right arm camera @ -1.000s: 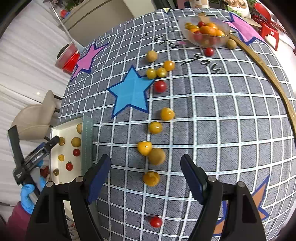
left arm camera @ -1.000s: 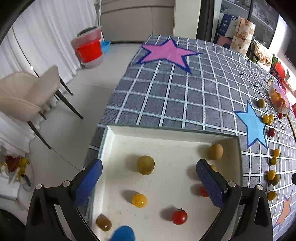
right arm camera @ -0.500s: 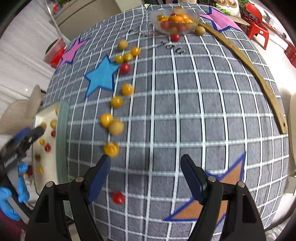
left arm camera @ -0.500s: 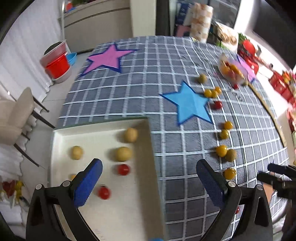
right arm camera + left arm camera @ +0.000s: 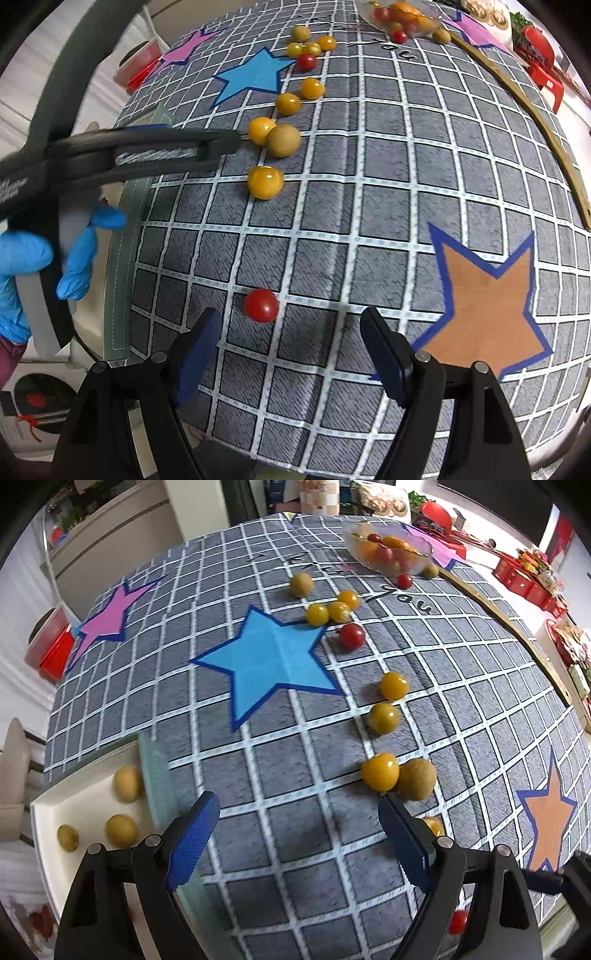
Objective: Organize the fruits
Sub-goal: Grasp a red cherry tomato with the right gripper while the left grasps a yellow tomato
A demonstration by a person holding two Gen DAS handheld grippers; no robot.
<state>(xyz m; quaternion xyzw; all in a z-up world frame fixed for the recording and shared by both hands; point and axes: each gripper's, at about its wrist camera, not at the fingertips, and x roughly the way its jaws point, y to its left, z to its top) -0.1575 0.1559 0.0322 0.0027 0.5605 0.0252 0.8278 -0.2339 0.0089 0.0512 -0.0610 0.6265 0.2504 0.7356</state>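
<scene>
My left gripper (image 5: 297, 834) hangs over bare checked cloth. Its jaws are closing with nothing between them. Just beyond its right finger lie a yellow tomato (image 5: 380, 771) and a brown-green round fruit (image 5: 417, 779). That finger half hides another yellow tomato (image 5: 432, 825). At the left is the white tray (image 5: 44, 823), which holds several greenish fruits. My right gripper (image 5: 290, 347) is open and empty near the table's front edge. A red cherry tomato (image 5: 261, 305) sits just ahead of its left finger. A yellow tomato (image 5: 265, 182) lies farther on.
More yellow, red and brown fruits trail up the cloth toward a clear bowl (image 5: 391, 550) of tomatoes at the far side. A blue-gloved hand (image 5: 22, 258) holds the left tool over the tray's rim (image 5: 122, 258). A wooden strip (image 5: 546, 122) curves along the right.
The left gripper swung from above the tray out over the cloth, toward the yellow tomatoes, and its jaws narrowed. The right gripper moved toward the near table edge; the red tomato now sits close ahead.
</scene>
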